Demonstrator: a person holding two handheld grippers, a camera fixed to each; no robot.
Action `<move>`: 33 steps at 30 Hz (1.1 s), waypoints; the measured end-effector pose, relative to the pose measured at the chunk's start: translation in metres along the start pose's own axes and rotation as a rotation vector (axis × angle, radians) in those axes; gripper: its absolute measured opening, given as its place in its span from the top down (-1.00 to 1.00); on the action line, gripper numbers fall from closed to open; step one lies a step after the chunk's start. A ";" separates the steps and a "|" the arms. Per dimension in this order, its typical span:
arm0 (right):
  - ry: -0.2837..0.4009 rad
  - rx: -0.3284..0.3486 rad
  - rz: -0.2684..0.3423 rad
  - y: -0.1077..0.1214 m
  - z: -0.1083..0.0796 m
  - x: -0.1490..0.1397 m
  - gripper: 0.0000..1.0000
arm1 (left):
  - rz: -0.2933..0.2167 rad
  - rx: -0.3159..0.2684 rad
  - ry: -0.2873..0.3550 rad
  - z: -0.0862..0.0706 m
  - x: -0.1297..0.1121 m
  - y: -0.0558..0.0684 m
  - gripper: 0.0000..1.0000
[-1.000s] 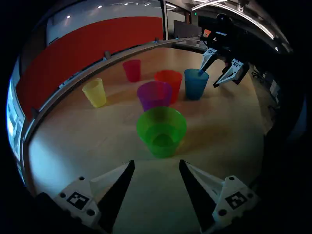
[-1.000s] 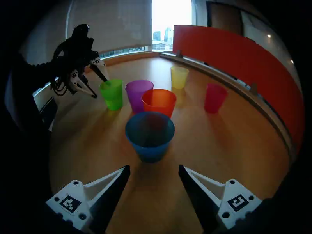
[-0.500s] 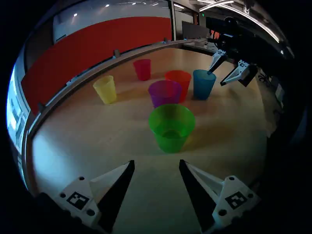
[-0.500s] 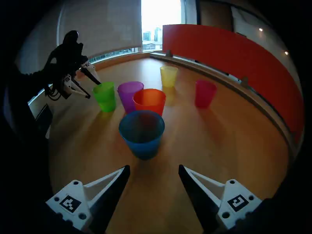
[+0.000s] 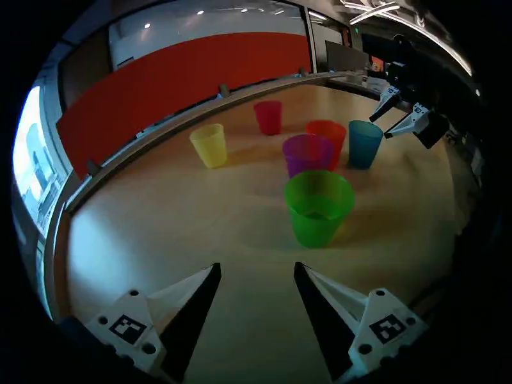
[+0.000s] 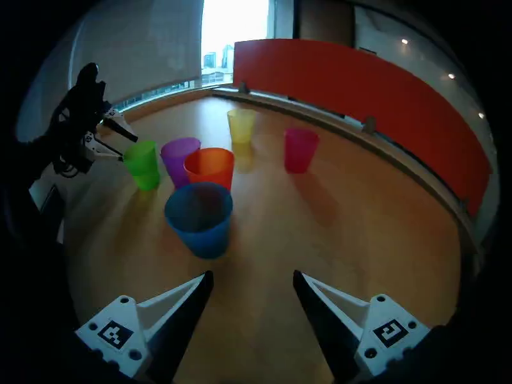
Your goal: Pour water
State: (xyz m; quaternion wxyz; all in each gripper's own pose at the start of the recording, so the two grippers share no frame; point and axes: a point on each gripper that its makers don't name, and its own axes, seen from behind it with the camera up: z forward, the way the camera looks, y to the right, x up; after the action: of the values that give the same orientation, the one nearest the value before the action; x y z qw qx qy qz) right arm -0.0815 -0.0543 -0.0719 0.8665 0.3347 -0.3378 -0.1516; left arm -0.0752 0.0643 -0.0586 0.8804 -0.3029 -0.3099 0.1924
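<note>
Several plastic cups stand on a wooden table. In the left gripper view the green cup [image 5: 318, 208] is nearest, right of centre, with my left gripper [image 5: 256, 272] open short of it and nothing between its fingers. Behind it stand the purple cup [image 5: 308, 153], orange cup [image 5: 326, 139], blue cup [image 5: 365, 143], pink cup [image 5: 268, 117] and yellow cup [image 5: 209, 144]. In the right gripper view the blue cup [image 6: 199, 218] is closest, left of centre. My right gripper [image 6: 253, 276] is open and holds nothing. The green cup [image 6: 143, 164] stands far left.
A red partition [image 5: 185, 70] runs along the table's far edge, also seen as the red partition [image 6: 365, 86] on the right. The other gripper [image 5: 409, 115] hovers beyond the blue cup; in the right gripper view the other gripper [image 6: 96, 137] sits beside the green cup. A bright window [image 6: 233, 32] lies behind.
Both grippers have drawn back and turned: the cups look smaller and have shifted right in the left gripper view, left in the right gripper view. Both stay open.
</note>
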 end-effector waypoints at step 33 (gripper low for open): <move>0.176 -0.381 0.242 0.057 -0.035 0.028 -0.93 | -0.259 0.325 0.254 -0.033 0.021 -0.063 -0.69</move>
State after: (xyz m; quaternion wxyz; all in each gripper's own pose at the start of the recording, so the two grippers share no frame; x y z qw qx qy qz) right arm -0.0351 -0.0097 -0.0381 0.9519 0.1340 -0.2642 -0.0779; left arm -0.0287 0.0145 -0.0290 0.9668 -0.1369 -0.1981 0.0856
